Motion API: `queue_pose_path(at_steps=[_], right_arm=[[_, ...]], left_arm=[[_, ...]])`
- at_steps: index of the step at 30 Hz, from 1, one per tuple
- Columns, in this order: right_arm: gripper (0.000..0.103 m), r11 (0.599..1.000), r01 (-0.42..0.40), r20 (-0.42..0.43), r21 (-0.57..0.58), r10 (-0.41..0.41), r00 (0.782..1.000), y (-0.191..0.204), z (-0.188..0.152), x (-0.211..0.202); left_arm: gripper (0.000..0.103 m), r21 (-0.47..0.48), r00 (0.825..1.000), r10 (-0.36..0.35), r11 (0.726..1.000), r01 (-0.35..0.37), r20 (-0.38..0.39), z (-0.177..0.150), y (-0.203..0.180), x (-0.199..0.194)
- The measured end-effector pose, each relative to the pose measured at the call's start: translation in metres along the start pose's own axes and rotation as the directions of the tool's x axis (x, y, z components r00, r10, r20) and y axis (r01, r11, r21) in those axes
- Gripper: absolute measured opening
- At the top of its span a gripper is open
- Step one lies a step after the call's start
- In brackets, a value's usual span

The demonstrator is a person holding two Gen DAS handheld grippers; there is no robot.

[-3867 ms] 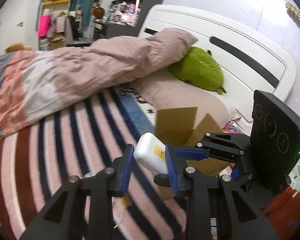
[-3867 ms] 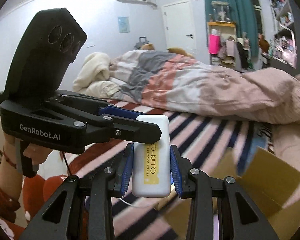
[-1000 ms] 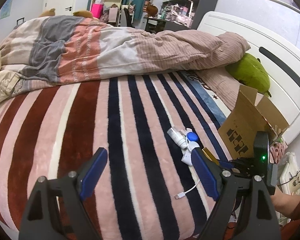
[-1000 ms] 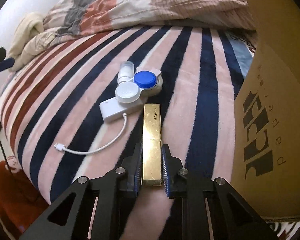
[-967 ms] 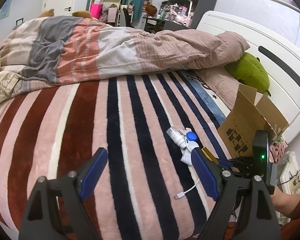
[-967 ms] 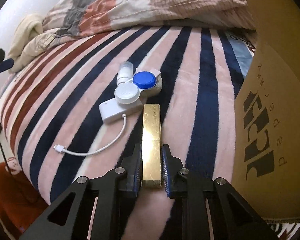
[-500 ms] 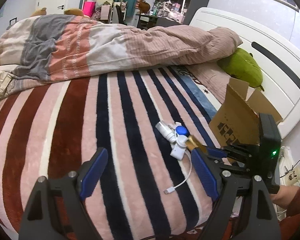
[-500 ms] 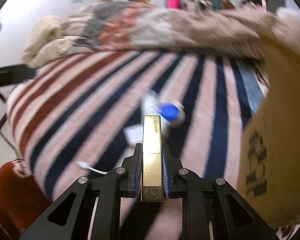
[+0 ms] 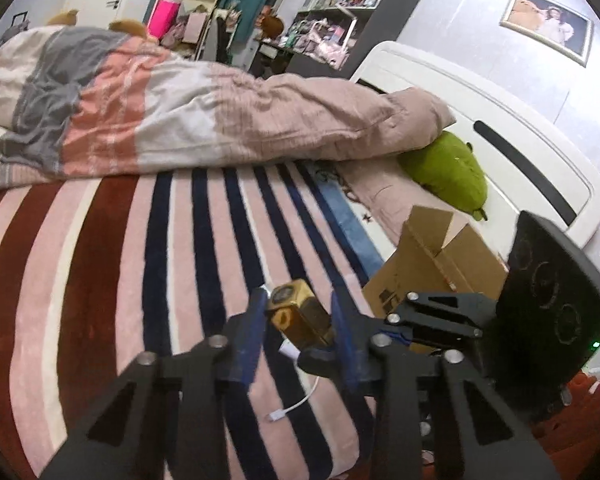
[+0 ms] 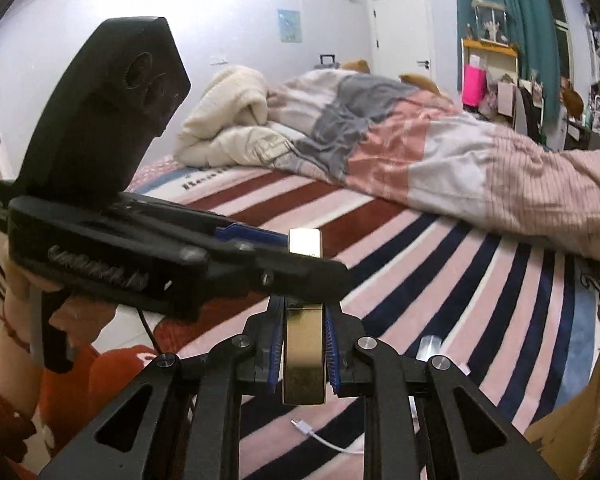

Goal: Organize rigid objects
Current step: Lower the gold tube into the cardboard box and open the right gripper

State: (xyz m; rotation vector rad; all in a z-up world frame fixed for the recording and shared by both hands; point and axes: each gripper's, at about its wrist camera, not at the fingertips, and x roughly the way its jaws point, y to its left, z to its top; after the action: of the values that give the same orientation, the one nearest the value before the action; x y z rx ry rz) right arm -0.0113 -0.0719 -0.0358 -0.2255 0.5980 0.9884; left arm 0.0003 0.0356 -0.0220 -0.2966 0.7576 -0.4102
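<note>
Right gripper [image 10: 303, 354] clamps a gold rectangular case [image 10: 304, 344] between its 2 blue-padded fingers [image 10: 275, 350], the pads pressed flat against the case's long sides, with the case pointing forward and lifted above the striped blanket [image 10: 440, 280]. From the left wrist view the left gripper [image 9: 298, 332] brackets the far end of that same gold case [image 9: 300, 314]: its left finger [image 9: 250, 334] appears to touch the case's corner, while a visible gap stays between the case and the right finger (so the jaws are partly apart, not closed on it). In the right wrist view the left tool crosses in front of the case, hiding its middle. A white cable [image 9: 294, 404] lies on the blanket below both tools, and an open cardboard box [image 9: 432, 264] stands just beside the right gripper [image 9: 384, 342] toward the headboard [image 9: 520, 152]. A green plush [image 9: 448, 172] rests beyond the box.
</note>
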Motion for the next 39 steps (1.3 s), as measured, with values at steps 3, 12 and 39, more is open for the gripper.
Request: queue_pose_path(at_steps=[3,12,39], right_arm=[[0.013,1.000,-0.013,0.004,0.023,0.013,1.000,-0.009,-0.002,-0.004],[0.013,0.998,-0.006,0.068,0.062,0.002,0.998,-0.035,0.010,-0.051],[0.013,0.928,0.287,-0.250,0.237,-0.227,0.941,-0.192,-0.052,-0.165]], left_arm=[[0.020,0.031,1.000,-0.005,0.999,0.005,-0.007,0.003,-0.013,0.002],[0.017,0.168,1.000,0.001,0.986,-0.004,0.017,0.041,-0.085,-0.008],[0.019,0.298,0.918,-0.110,0.925,0.234,-0.380,0.055,-0.248,0.184]])
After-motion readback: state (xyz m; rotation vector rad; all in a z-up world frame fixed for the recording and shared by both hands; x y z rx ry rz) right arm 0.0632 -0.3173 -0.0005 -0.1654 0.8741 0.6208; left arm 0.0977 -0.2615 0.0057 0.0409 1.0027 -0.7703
